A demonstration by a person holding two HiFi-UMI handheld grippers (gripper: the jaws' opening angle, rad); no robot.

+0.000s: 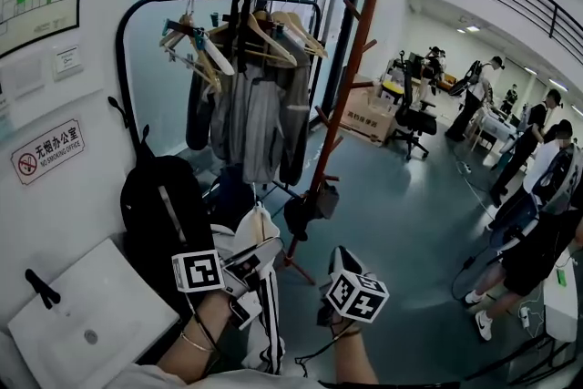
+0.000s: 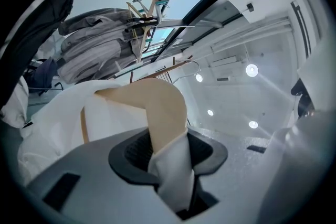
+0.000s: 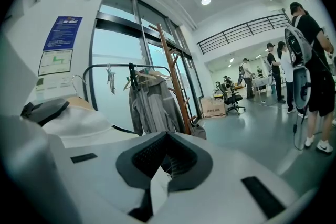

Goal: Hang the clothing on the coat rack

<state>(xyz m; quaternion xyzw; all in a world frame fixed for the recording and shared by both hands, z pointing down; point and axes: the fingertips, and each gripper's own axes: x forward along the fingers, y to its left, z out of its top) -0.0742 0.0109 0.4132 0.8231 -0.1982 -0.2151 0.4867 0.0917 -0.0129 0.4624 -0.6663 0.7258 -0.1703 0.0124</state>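
Clothing for this task, a white garment with black stripes point(image 1: 260, 260), is not yet on the coat rack; it hangs in the air in front of the person, low in the head view and carried by the tongs. The largest thing ahead is a black rail stand point(image 1: 127, 23) against the wall, already loaded with grey jackets point(image 1: 255, 123) and several spare hangers. Just to its right rises the brown wooden coat rack point(image 1: 342, 87), a tall post with pegs up its length. Most pegs look bare, though something dark hangs low on it. The garment is well short of both, so the carry across and the hanging itself are all left to do. What does look finished is the dressing of the garment onto a wooden hanger point(image 2: 157, 102), whose pale arm shows inside the white cloth in the left gripper view. The left tongs point(image 2: 170, 160) are clamped on that hanger arm with a fold of the fabric, standing fairly wide around them. The right tongs point(image 3: 157, 181) stand narrow, pinching a small white sliver point(image 3: 156, 186); I cannot tell whether it belongs to the garment. As I judge it, the hanger's hook, which no view shows clearly, must be brought up to a free peg.
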